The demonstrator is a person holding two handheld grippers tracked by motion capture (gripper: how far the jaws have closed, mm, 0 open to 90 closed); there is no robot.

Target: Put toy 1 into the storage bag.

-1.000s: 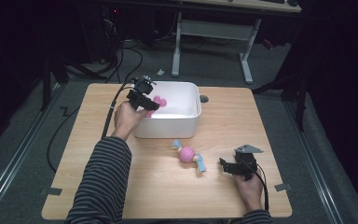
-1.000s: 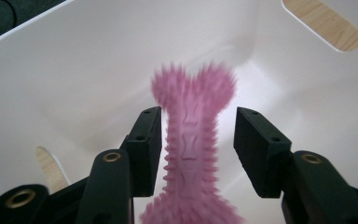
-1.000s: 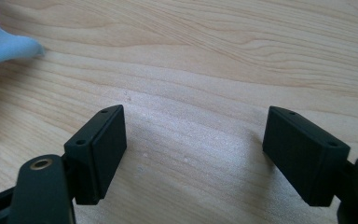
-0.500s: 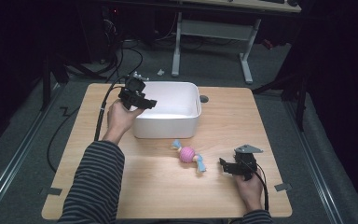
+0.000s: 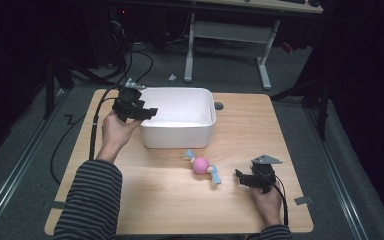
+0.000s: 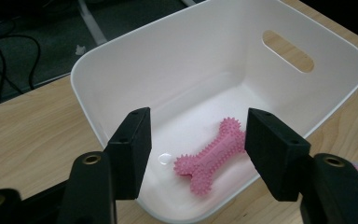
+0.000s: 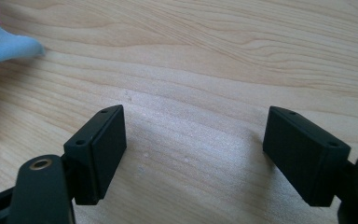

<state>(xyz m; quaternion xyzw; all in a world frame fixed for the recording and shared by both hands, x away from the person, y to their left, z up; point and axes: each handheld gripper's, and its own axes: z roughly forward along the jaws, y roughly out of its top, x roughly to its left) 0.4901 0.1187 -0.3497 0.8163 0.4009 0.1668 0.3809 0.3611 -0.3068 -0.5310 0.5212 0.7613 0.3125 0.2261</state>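
The pink bone toy [image 6: 213, 150] lay on the floor of the white bin [image 5: 207, 131], near the bin's corner closest to the left tongs [image 6: 193, 154]. Those tongs hung over the bin's left rim, tilted down into it, their jaws wide apart with nothing between them. The left hand [image 5: 119, 131] gripped them from below, wrist bent upward, the striped sleeve [image 5: 89, 200] reaching in from the surface's near edge. In front of the bin, a pink ball toy with pale blue ends [image 5: 202, 165] lay on the wooden surface [image 5: 160, 200]. To the right of that toy and farther from the bin, the right tongs [image 5: 242, 178] sat low on the surface in the right hand [image 5: 267, 200], jaws spread and empty, pointing toward the toy.
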